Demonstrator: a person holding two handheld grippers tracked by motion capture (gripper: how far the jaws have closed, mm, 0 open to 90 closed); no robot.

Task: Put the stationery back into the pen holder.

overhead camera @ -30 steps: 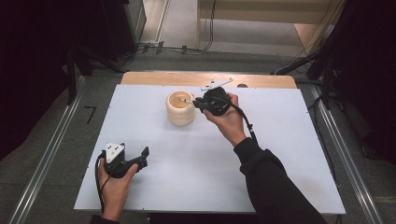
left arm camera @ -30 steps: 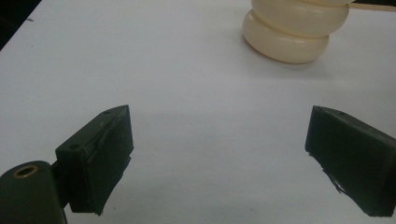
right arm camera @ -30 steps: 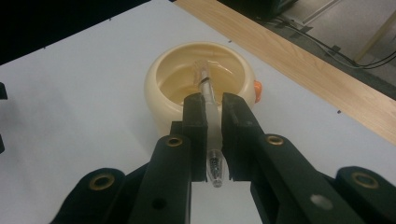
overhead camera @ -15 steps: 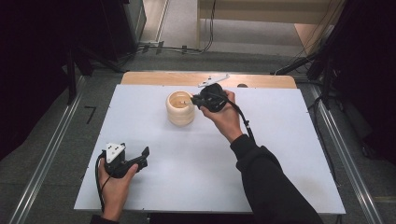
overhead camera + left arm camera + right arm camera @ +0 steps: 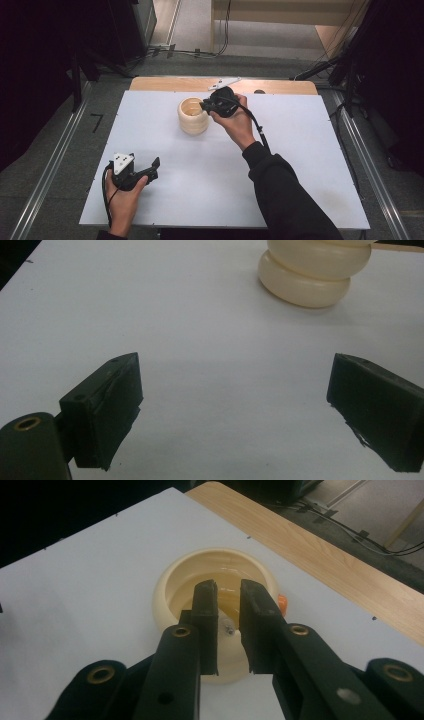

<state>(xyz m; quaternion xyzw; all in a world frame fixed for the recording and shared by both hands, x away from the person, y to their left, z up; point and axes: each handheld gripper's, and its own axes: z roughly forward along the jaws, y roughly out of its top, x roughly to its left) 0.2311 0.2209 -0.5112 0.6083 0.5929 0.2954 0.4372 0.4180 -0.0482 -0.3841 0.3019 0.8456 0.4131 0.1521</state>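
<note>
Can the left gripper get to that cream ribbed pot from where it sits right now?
Probably yes. The left gripper is open and rests on the white table, apart from the cream pot, with bare surface between them. The right gripper hangs over the pot's rim on the far side, so approach from the near side.

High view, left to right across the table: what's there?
Left gripper → cream pot → right gripper, at the pot's rim → the hand holding it.

Recording lab: white table [image 5: 300, 165], floor cables [image 5: 200, 50], dark surroundings.
</note>
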